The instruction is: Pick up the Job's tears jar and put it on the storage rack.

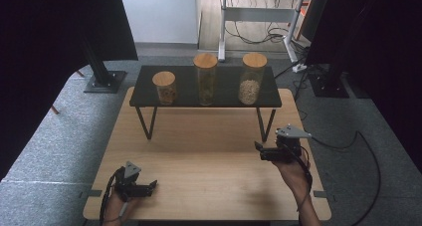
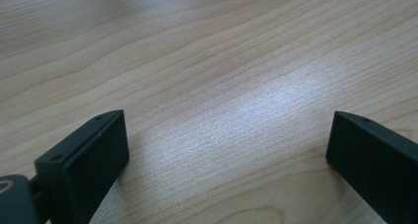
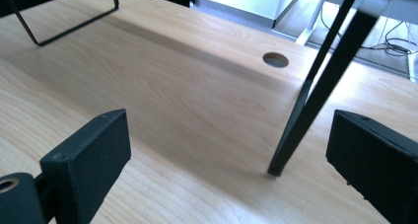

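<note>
— Well, both empty? Left tongs [image 1: 149, 186] gaping over bare wooden tabletop [image 1: 209, 146], right tongs [image 1: 259, 151] gaping too.
— Yes. Nearest: glass jar with cork lid and pale grains [image 1: 250, 79], upright on black shelf [image 1: 149, 89], ahead of right tongs.

Wooden worktop [image 1: 209, 151], round cable hole [image 3: 275, 59] near far edge. Grey carpet floor [image 1: 54, 136] around it. Behind: white desk frame [image 1: 259, 17], loose cables [image 1: 259, 36], power strip [image 1: 299, 67]. Black stand base [image 1: 104, 81] at left.
</note>
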Motion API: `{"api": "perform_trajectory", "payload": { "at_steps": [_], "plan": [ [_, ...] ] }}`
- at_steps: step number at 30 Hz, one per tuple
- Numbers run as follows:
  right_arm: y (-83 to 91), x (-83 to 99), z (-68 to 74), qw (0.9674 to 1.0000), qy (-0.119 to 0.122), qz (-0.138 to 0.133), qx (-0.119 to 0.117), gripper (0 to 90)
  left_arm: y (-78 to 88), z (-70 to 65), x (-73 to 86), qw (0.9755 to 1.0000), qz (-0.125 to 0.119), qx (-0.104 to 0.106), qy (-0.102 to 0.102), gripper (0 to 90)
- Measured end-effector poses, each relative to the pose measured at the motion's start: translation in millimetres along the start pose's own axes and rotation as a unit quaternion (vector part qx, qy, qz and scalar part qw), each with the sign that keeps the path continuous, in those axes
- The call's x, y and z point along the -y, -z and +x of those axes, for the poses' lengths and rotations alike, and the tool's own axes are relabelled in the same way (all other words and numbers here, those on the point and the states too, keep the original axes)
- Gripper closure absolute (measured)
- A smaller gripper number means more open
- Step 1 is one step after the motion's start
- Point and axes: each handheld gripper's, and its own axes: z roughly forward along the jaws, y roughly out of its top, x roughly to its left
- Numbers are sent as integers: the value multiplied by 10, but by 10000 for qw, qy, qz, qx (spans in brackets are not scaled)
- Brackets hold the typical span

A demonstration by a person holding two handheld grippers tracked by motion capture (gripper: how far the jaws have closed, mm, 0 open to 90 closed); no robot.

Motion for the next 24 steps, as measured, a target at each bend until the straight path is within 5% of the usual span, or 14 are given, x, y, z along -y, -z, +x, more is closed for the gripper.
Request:
{"api": "perform_trajectory", "payload": {
  "at_steps": [24],
  "plan": [
    [-130, 610, -21, 9995, 87, 240, 202, 34, 0, -1, 0, 10000, -1, 0, 7, 22]
  ]
}}
